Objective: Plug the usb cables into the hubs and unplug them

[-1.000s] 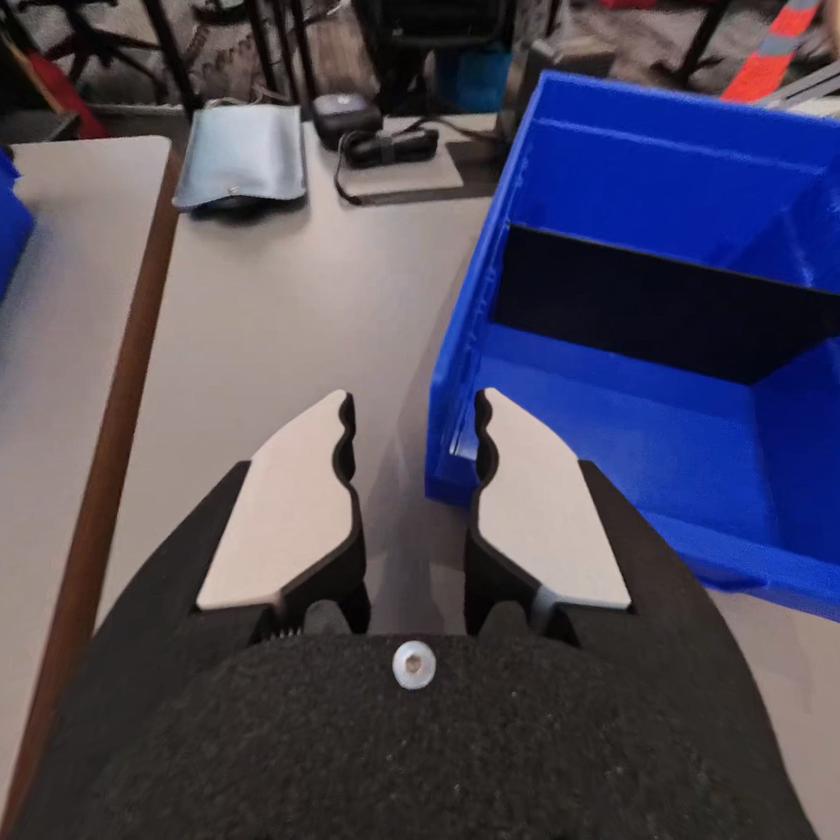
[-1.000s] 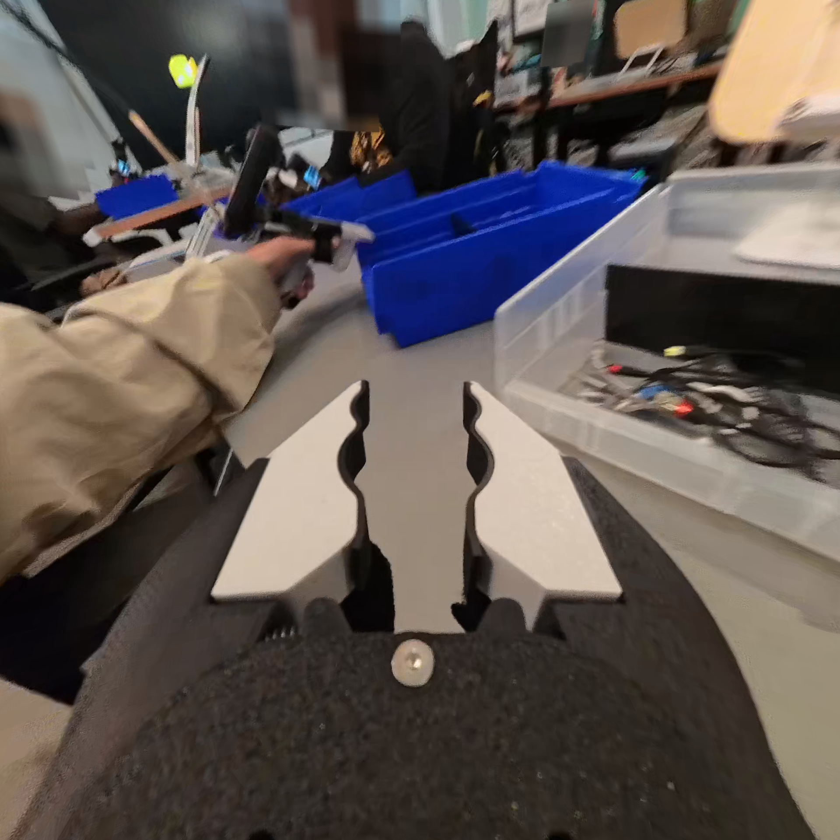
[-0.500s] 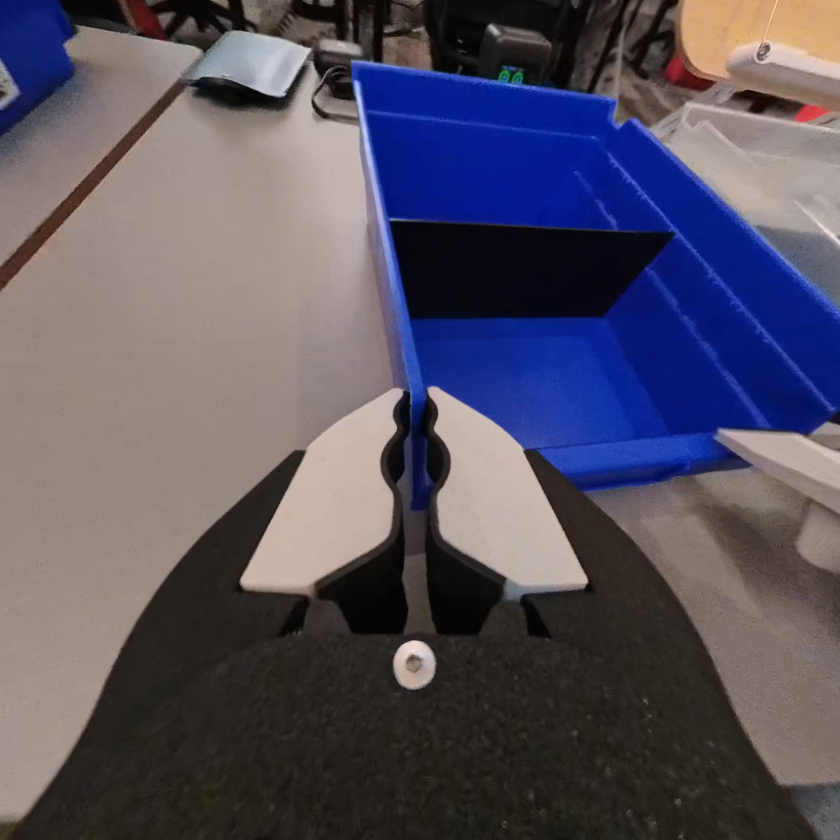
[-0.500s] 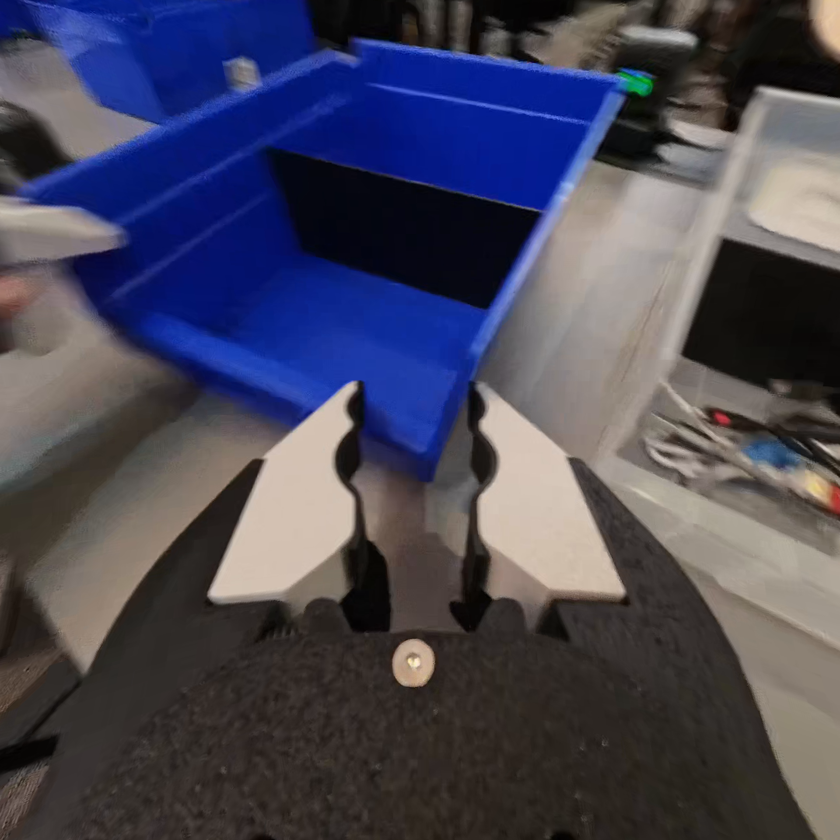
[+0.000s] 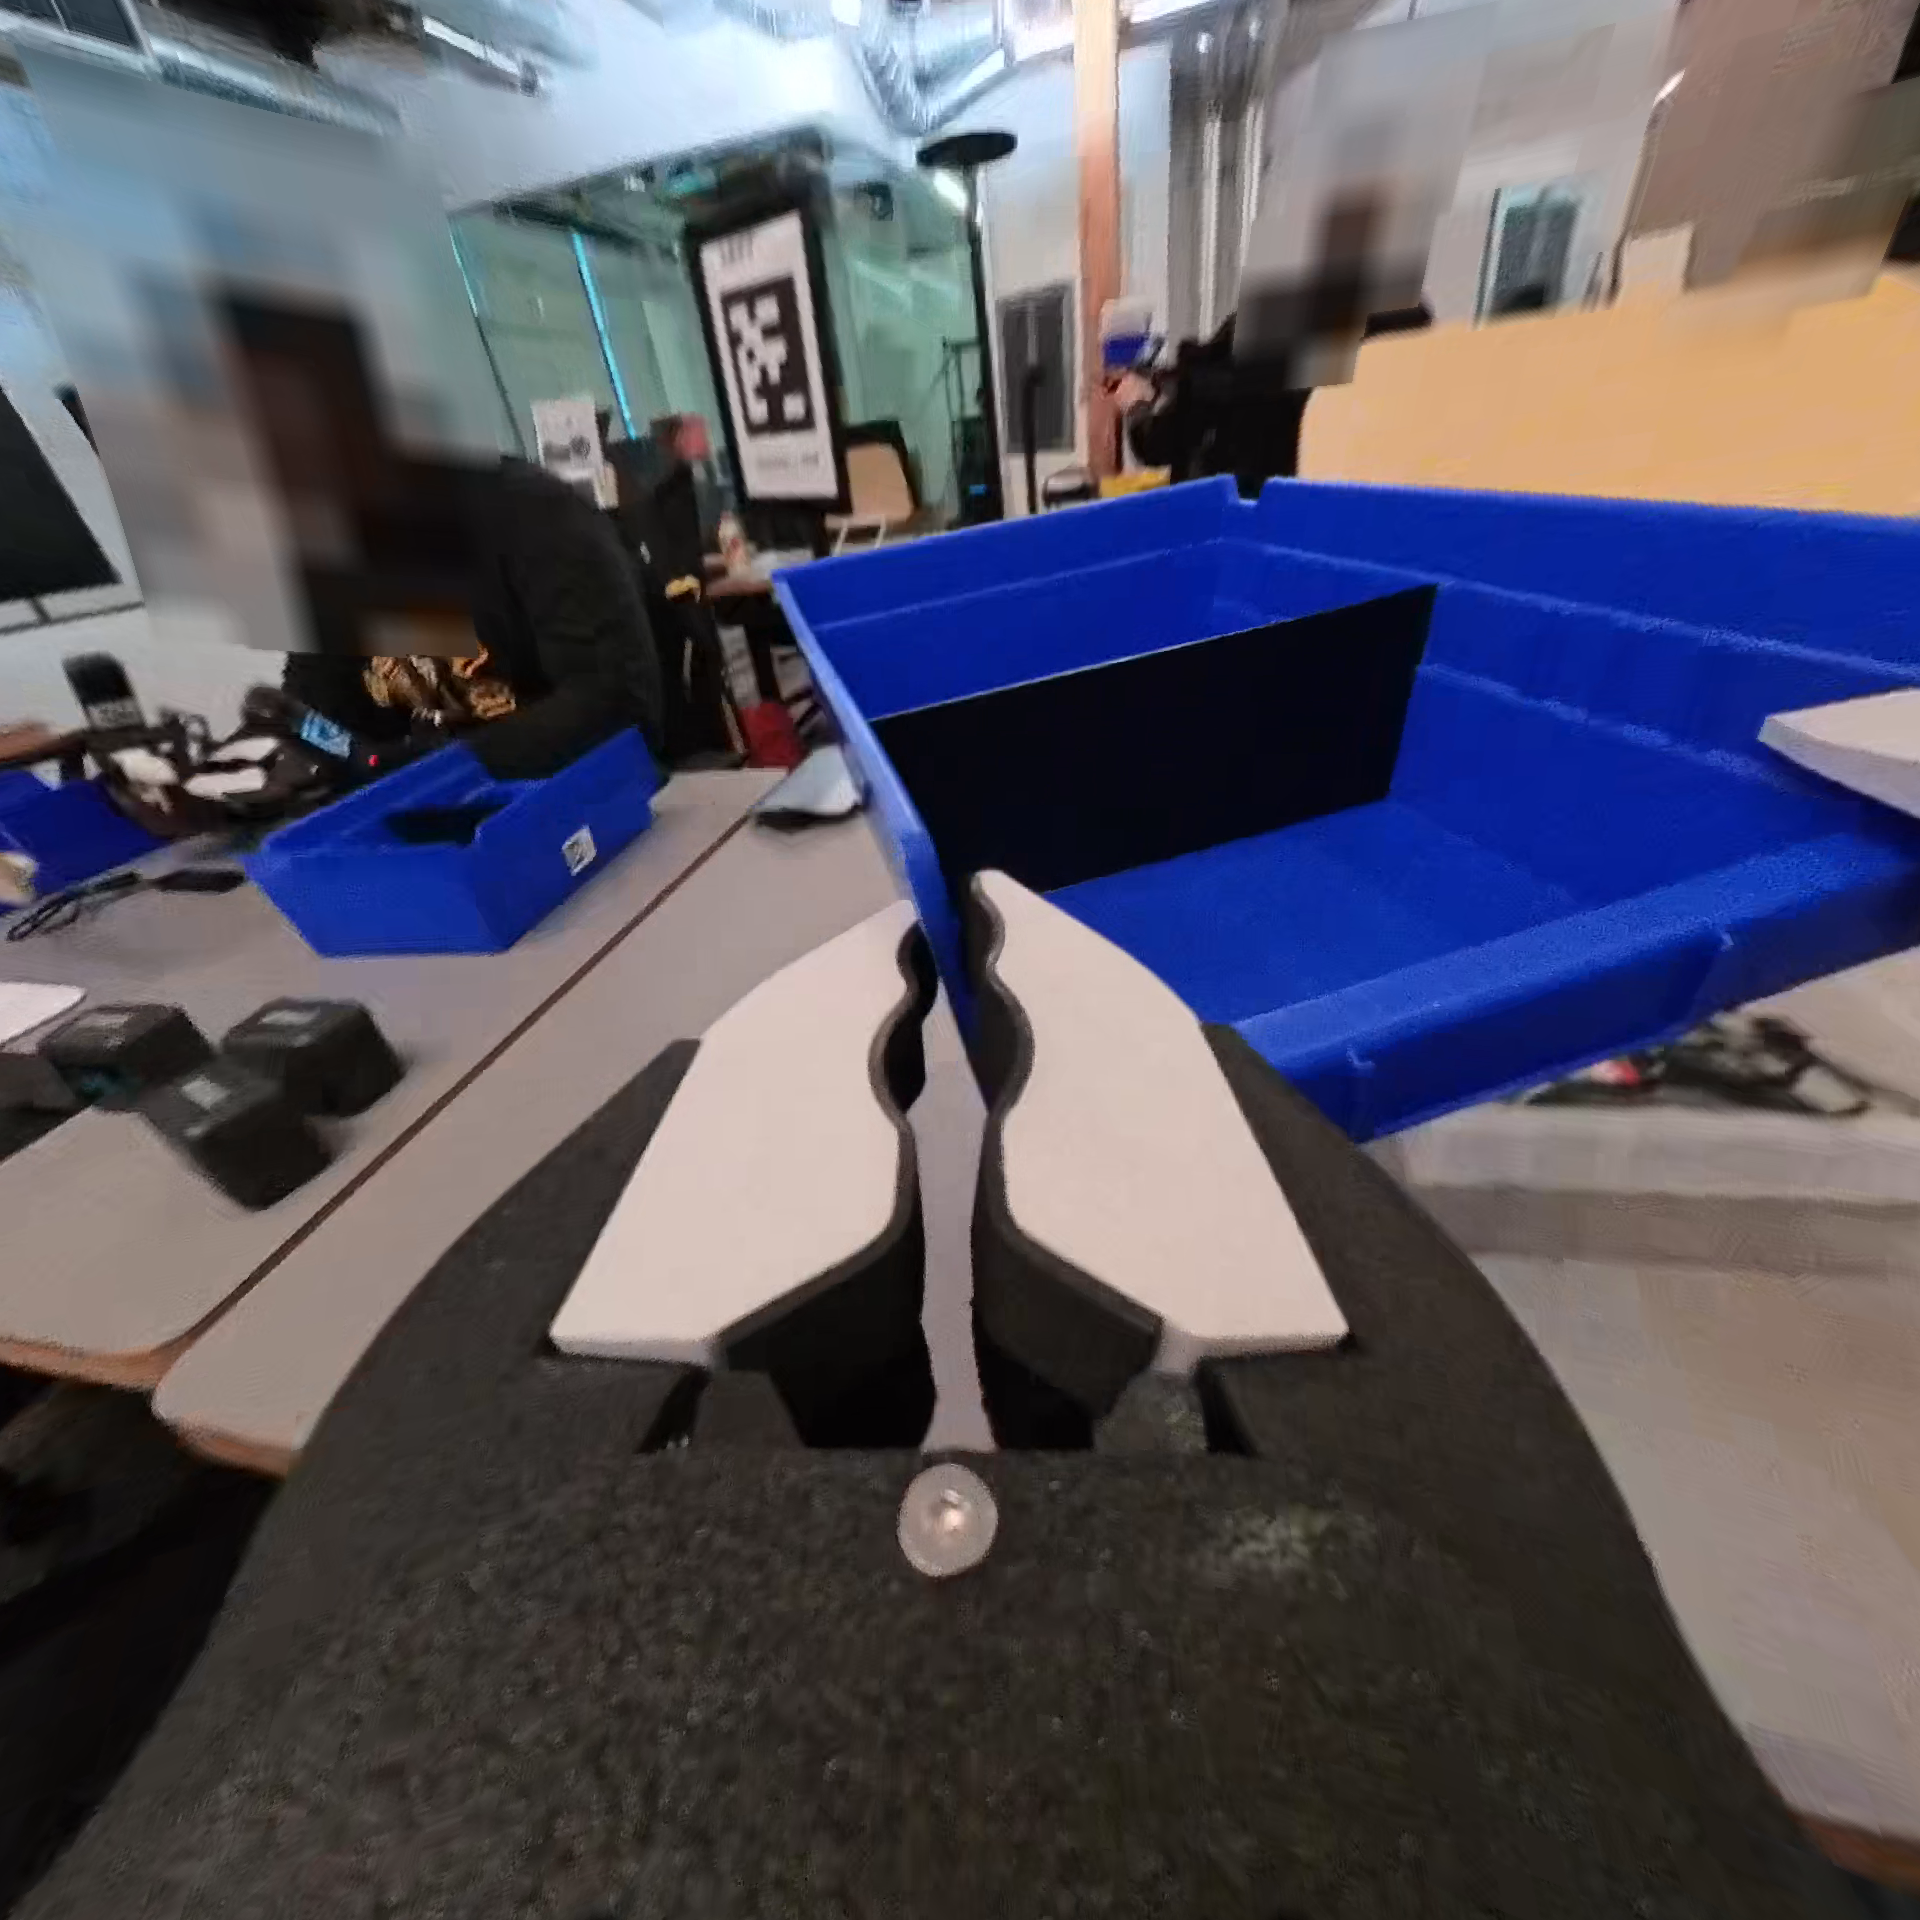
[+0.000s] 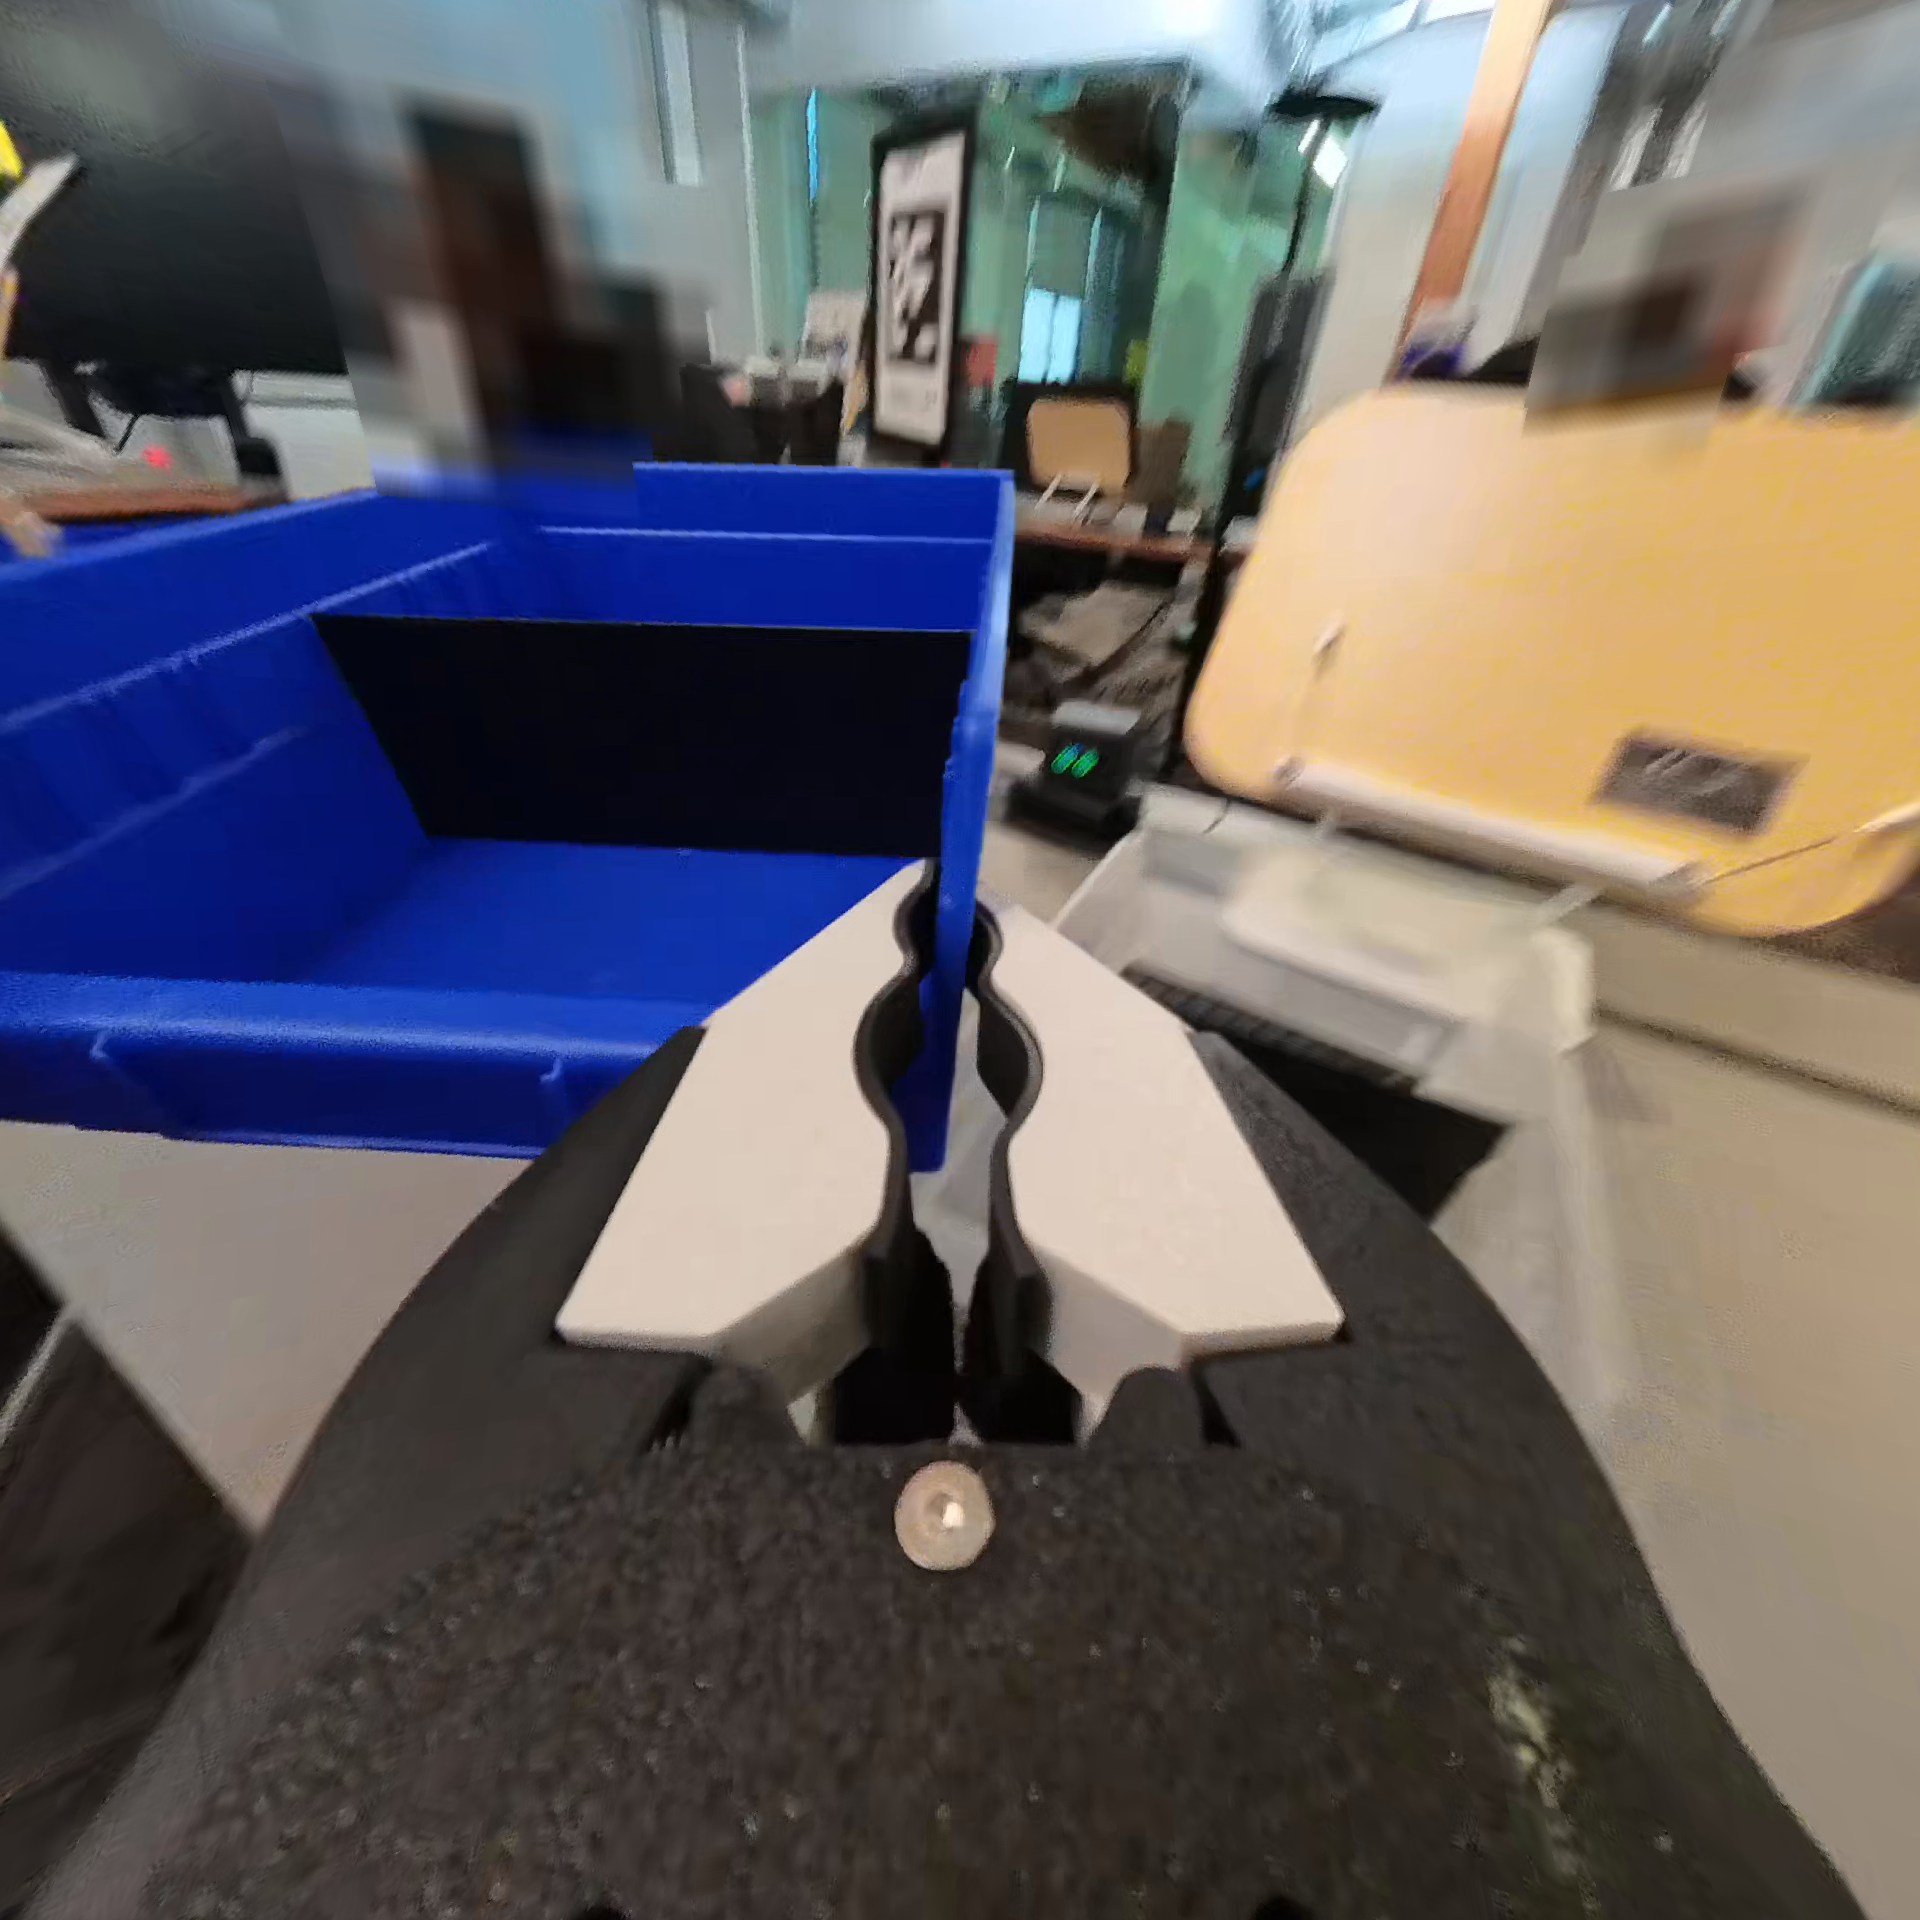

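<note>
A blue bin (image 5: pixel 1039 582) with a black divider (image 5: pixel 1143 748) is empty inside. My left gripper (image 5: pixel 948 899) is shut on the bin's left wall near its front corner. My right gripper (image 6: pixel 954 894) is shut on the right wall of the same bin (image 6: pixel 208 1049); one of its fingers (image 5: pixel 1849 748) shows at the right edge of the left wrist view. The bin looks raised off the grey table. A tangle of dark cables (image 5: pixel 1704 1070) lies below the bin's front right corner. No hub shows.
A clear tray (image 6: pixel 1351 956) stands to the right of the bin. A second blue bin (image 5: pixel 457 873) and several black blocks (image 5: pixel 239 1070) sit on the table to the left. A person in black (image 5: pixel 540 623) sits behind. A yellow board (image 6: pixel 1558 623) is at right. Some 20 centimeters of space lies between my two pairs of fingers.
The left gripper closed on the bin's left wall, then the right gripper closed on its right wall. Both views have since tilted up towards the room, with the bin held between them.
</note>
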Available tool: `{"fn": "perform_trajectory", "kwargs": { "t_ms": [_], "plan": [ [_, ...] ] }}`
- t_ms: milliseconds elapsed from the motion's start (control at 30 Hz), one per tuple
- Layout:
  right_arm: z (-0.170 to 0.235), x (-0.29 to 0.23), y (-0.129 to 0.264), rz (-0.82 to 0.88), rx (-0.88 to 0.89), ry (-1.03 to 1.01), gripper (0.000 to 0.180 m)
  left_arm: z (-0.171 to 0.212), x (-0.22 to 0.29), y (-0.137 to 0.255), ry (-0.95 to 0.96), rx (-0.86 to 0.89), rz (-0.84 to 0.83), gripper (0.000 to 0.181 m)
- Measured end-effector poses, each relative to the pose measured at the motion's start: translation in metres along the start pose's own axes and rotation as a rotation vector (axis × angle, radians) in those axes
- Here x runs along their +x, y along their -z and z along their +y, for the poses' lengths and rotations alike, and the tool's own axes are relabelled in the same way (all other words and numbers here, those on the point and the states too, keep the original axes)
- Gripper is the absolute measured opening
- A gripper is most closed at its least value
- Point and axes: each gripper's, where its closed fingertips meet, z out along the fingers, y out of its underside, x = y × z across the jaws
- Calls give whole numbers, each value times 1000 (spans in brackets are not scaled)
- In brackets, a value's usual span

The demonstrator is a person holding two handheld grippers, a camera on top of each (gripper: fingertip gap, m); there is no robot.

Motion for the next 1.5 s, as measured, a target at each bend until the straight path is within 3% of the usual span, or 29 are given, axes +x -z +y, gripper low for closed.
{"fn": "perform_trajectory", "kwargs": {
  "t_ms": [133, 233, 367, 467, 600, 700, 800, 933, 1067, 1133, 1200, 1367, 1500],
  "plan": [
    [-51, 113, 38, 174, 91, -11, 3, -61, 104, -37, 49, 94, 203, 5],
    [-49, 224, 77, 373, 88, -34, 3, -66, 221, -66, 31, 65, 402, 6],
    [17, 353, 140, 567, -35, -84, 1, -38, 373, -73, 13, 11, 572, 6],
    [88, 417, 169, 651, -146, -178, 1, -4, 455, -79, -46, -3, 618, 5],
    [155, 455, 182, 669, -260, -233, 1, 49, 509, -91, -43, -110, 656, 5],
    [175, 474, 174, 672, -312, -258, 2, 86, 523, -94, -37, -191, 675, 6],
    [210, 480, 167, 649, -463, -293, 5, 111, 529, -87, 40, -301, 749, 9],
    [208, 479, 162, 602, -434, -347, 4, 112, 525, -70, 54, -385, 858, 22],
    [157, 460, 175, 621, -298, -290, 40, 89, 481, -45, 114, -417, 996, 37],
    [138, 428, 180, 578, -234, -218, 41, 77, 430, -40, 181, -421, 1010, 44],
    [135, 384, 180, 527, -243, -179, 42, 71, 362, -48, 222, -410, 932, 51],
    [139, 238, 144, 269, -263, -226, 44, 97, 189, -94, 50, -368, 458, 57],
    [142, 160, 75, 113, -319, -184, 56, 136, 169, -123, 49, -465, 432, 64]
  ]
}}
